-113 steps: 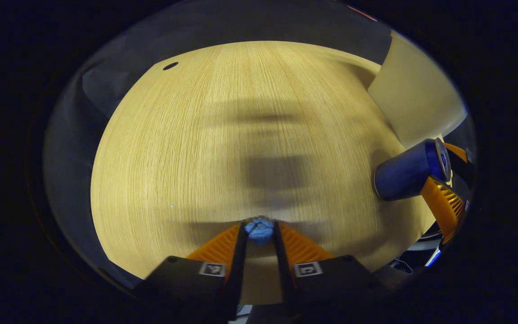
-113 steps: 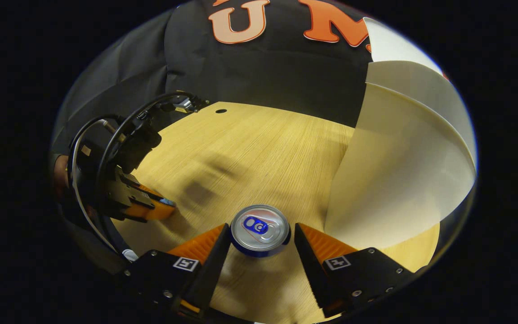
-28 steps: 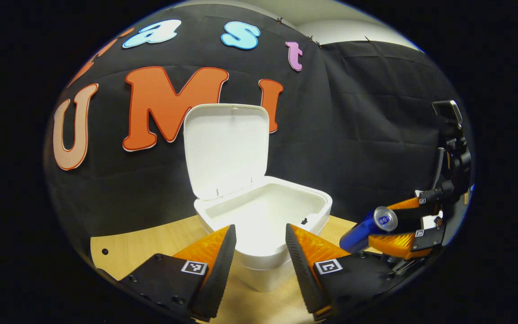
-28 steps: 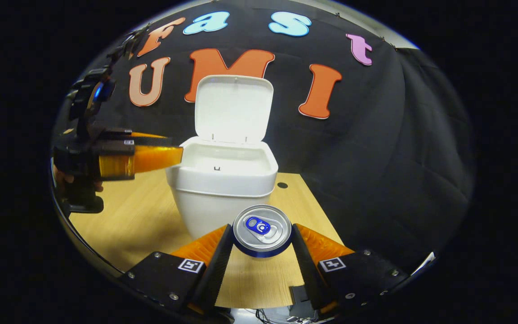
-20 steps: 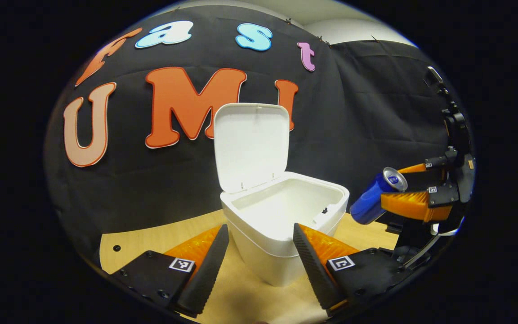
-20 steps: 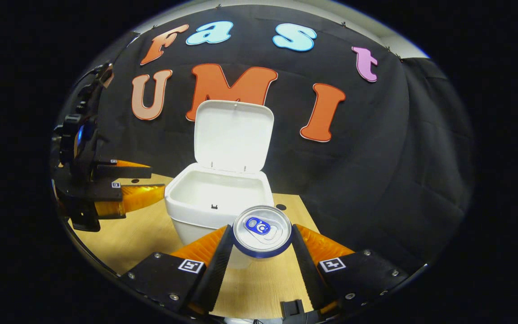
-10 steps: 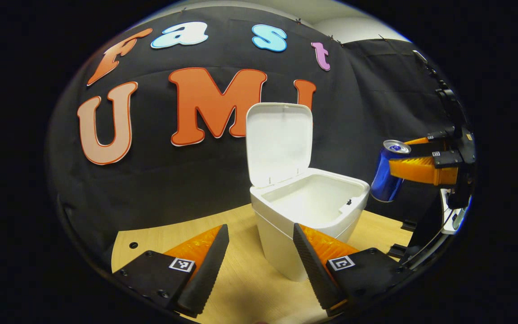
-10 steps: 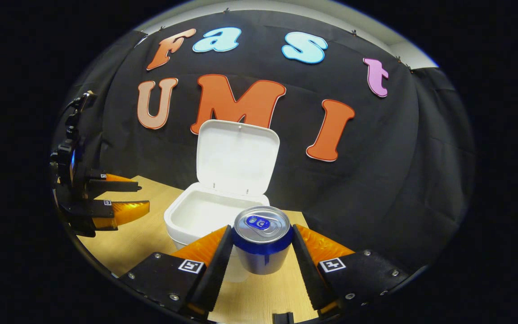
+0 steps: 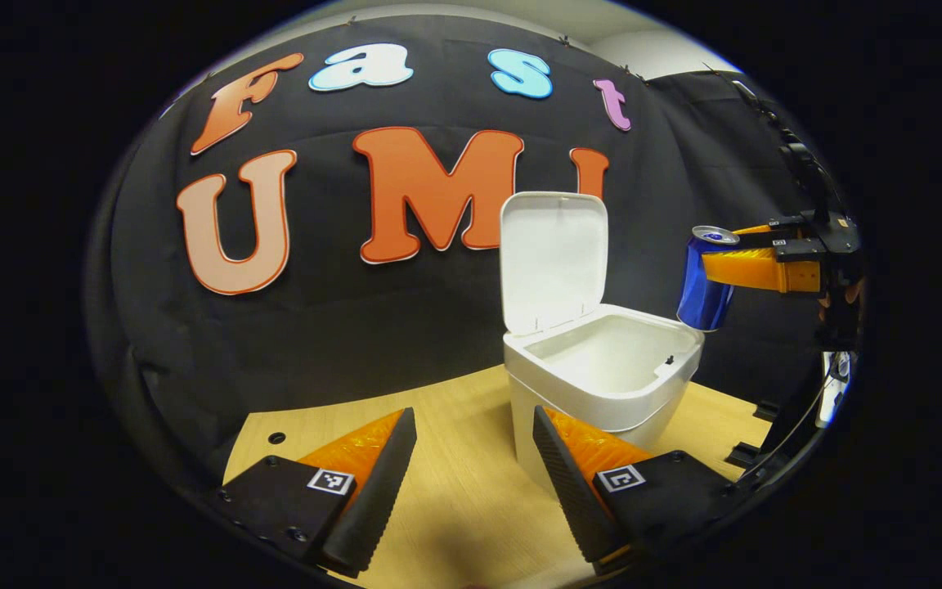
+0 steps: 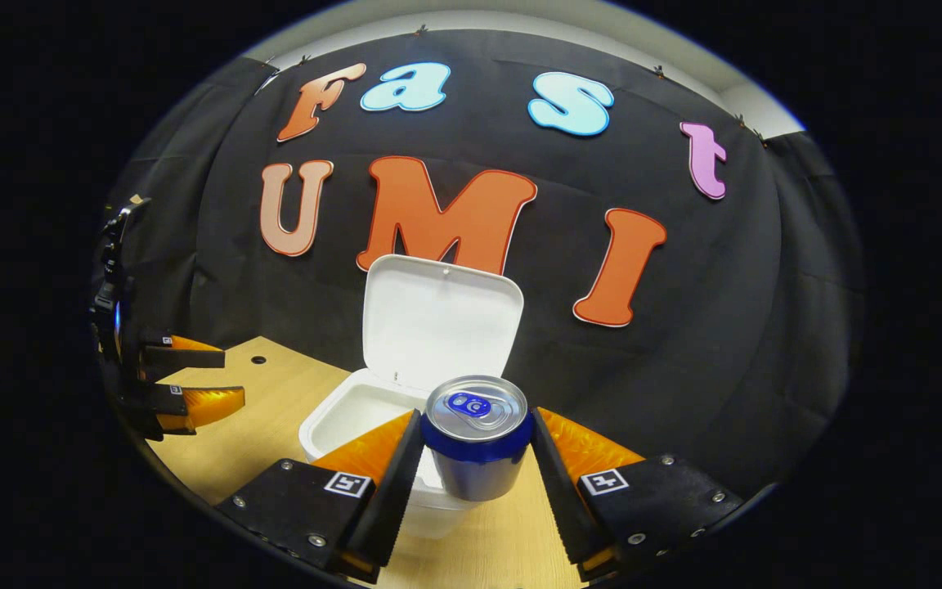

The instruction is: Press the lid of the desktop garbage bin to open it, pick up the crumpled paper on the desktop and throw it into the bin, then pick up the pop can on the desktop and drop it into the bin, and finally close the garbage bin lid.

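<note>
**While the pop can hangs beside the open bin**

While the right gripper (image 10: 471, 458) clamps the blue pop can (image 10: 477, 438) with a finger pressed on each side, the can is held upright in the air with its silver top and pull tab facing the right gripper view. In the left gripper view the same can (image 9: 706, 278) hangs just beside the front right corner of the bin, a little above the rim and, as far as I can judge, not over the opening.

The white desktop garbage bin (image 9: 602, 393) stands on the wooden desktop (image 9: 455, 491) with its lid (image 9: 553, 258) raised nearly upright at the back, so the mouth is free. The inside that I can see is white; the bottom is hidden, and I cannot tell if the crumpled paper is in there.

The left gripper (image 9: 471, 458) is low over the desktop, its fingers spread apart with nothing between them, and it is to the left of the bin.

I judge that the step in hand is the can: it is carried toward the bin to be dropped. The next move calls for bringing the can over the middle of the opening, clear of the rim and the raised lid, and only then letting the fingers part. After the can, the lid must be pushed down.
</note>
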